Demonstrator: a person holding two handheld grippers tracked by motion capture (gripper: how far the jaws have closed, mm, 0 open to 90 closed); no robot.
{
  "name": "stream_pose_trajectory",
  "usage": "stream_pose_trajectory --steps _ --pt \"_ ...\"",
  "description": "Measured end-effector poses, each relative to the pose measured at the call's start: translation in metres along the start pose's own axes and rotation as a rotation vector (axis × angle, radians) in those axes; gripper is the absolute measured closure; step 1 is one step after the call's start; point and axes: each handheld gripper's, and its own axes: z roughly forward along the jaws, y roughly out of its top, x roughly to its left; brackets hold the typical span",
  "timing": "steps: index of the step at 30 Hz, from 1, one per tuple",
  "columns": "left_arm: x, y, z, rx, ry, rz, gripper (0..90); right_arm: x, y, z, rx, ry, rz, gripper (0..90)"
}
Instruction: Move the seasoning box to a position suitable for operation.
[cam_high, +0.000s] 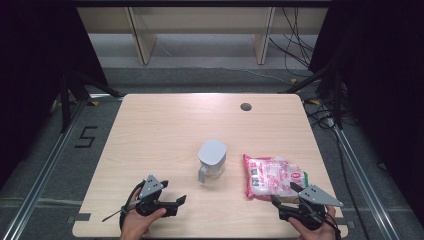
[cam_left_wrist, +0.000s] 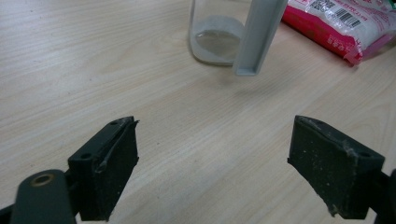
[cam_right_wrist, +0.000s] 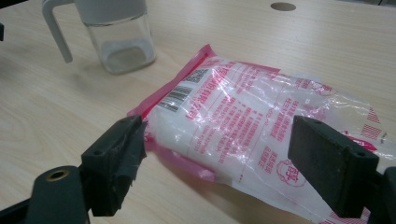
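I hold my left hand-held gripper (cam_high: 181, 200) low over the table (cam_high: 160, 135) close to its near edge, left of the middle, and its jaws stand wide apart with nothing between them. In the left gripper view the bare wood lies between the two black pads, and beyond them stands the glass jar (cam_left_wrist: 217, 35) with its grey handle (cam_left_wrist: 259, 37) hanging down toward me. The jar has a pale grey lid (cam_high: 212, 151) and sits near the middle of the table, a little toward the near edge; a thin layer of something whitish lies at its bottom.

My right hand-held gripper (cam_high: 283, 194) hovers near the near right corner, jaws also spread wide and clamped on nothing. In the right gripper view the pads sit either side of the near end of the plastic bag (cam_right_wrist: 247, 121) without pressing on it; whether the left pad brushes the bag's pink edge I cannot tell. The bag lies flat just right of the jar, apart from it, toward the right edge of the table. It is clear film with pink-red trim, filled with something white. On it I can make out a barcode (cam_right_wrist: 176, 98), a QR code (cam_right_wrist: 198, 75) and blocks of red print, with a round red emblem (cam_right_wrist: 286, 170) near my end; the characters are too small and creased to read

A round hole (cam_high: 245, 106) sits near the far edge of the table, and a "5" (cam_high: 86, 137) is marked on the floor to the left
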Motion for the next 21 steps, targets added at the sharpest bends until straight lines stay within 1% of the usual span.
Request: stream_pose_trajectory --steps 1,2,3,4,5,6,7,8,9,10,11,12,13,14,15,17,18,19,20,21 --pt "0.0004 0.0003 -0.0009 0.000 0.006 0.009 15.0 0.0018 -0.0003 -0.0010 0.006 -0.010 0.022 19.6" --pt "0.0025 0.0008 -0.0012 0.003 0.005 0.035 15.0 0.0012 -0.0002 -0.0009 0.003 -0.012 0.011 19.6" --pt "0.0027 0.0007 -0.0011 0.000 0.006 0.034 15.0 0.0002 -0.0001 -0.0006 0.000 -0.014 -0.003 19.6" --pt "0.0030 0.0007 -0.0011 -0.001 0.008 0.036 15.0 0.0001 0.0000 -0.0012 0.008 -0.015 -0.004 19.6" --pt "0.0021 0.0005 -0.0009 -0.005 0.010 0.019 15.0 0.0002 -0.0001 -0.0013 0.008 -0.017 -0.003 19.6" --pt "0.0021 0.0005 -0.0009 -0.005 0.010 0.019 15.0 0.0002 -0.0001 -0.0013 0.008 -0.017 -0.003 19.6" --pt "0.0030 0.0004 -0.0017 0.010 0.023 0.017 15.0 0.0001 0.0000 -0.0015 0.010 -0.019 -0.004 19.6" --pt "0.0021 0.0002 -0.0006 -0.017 0.007 -0.001 15.0 0.0003 -0.0002 -0.0009 0.000 -0.019 -0.002 19.6" --pt "0.0038 0.0002 -0.0011 -0.029 0.010 -0.003 15.0 0.0005 -0.0004 -0.0010 0.001 -0.020 0.001 19.6" --pt "0.0039 -0.0001 -0.0014 -0.030 0.017 -0.017 15.0 0.0004 -0.0002 -0.0018 0.011 -0.019 0.000 19.6" --pt "0.0039 -0.0001 -0.0014 -0.030 0.017 -0.017 15.0 0.0004 -0.0002 -0.0018 0.011 -0.019 0.000 19.6" --pt "0.0055 0.0002 -0.0015 -0.038 0.018 -0.001 15.0 0.0010 -0.0003 -0.0020 0.012 -0.020 0.007 19.6" --pt "0.0055 0.0002 -0.0015 -0.038 0.018 -0.001 15.0 0.0010 -0.0003 -0.0020 0.012 -0.020 0.007 19.6" --pt "0.0061 0.0003 -0.0013 -0.045 0.018 0.008 15.0 0.0011 -0.0002 -0.0019 0.012 -0.021 0.010 19.7" --pt "0.0058 0.0007 -0.0010 -0.051 0.016 -0.004 15.0 0.0009 -0.0002 -0.0020 0.011 -0.025 0.009 19.9" --pt "0.0063 0.0009 -0.0014 -0.046 0.016 -0.002 15.0 0.0008 -0.0003 -0.0020 0.011 -0.024 0.009 19.9" --pt "0.0074 0.0025 -0.0017 -0.046 0.008 0.017 15.0 0.0000 -0.0003 -0.0018 0.008 -0.028 0.000 19.9" --pt "0.0074 0.0025 -0.0017 -0.046 0.008 0.017 15.0 0.0000 -0.0003 -0.0018 0.008 -0.028 0.000 19.9" --pt "0.0065 0.0033 -0.0013 -0.048 0.007 -0.001 15.0 -0.0003 -0.0003 -0.0017 0.006 -0.029 -0.004 20.0" --pt "0.0057 0.0044 0.0001 -0.066 0.000 -0.015 15.0 -0.0013 -0.0003 -0.0012 0.006 -0.021 -0.003 19.9"
